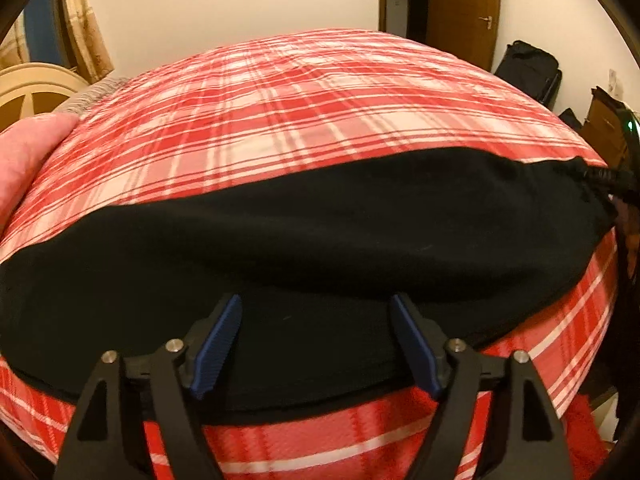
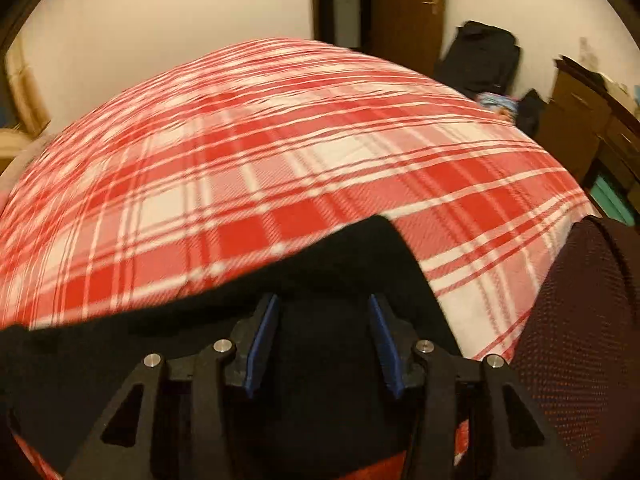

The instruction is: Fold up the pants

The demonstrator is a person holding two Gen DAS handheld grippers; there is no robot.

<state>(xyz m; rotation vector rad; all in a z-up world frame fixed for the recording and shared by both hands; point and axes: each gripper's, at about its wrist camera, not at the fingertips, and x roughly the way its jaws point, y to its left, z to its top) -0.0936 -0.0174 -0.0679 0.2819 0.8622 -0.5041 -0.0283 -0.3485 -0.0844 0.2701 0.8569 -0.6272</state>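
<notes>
where one pair of soft black pants [image 1: 320, 240] lies on my red plaid bedspread [image 1: 300, 100], my left tongs [image 1: 316, 312] and right tongs [image 2: 324, 312] both stand spread, ribbed blue pads [image 1: 218, 344] pinching nothing.

This is a bedroom in a home. A wide bed under a red-and-white plaid cover [image 1: 304, 92] fills the room, with a pink pillow [image 1: 28, 152] at its head. Behind stand cream plastered walls [image 1: 224, 4], a brown wooden door with a metal lever handle [image 1: 464, 12], beige patterned curtains [image 1: 86, 40], a black bag [image 2: 480, 58] and brown wooden drawers [image 2: 576, 120].
</notes>
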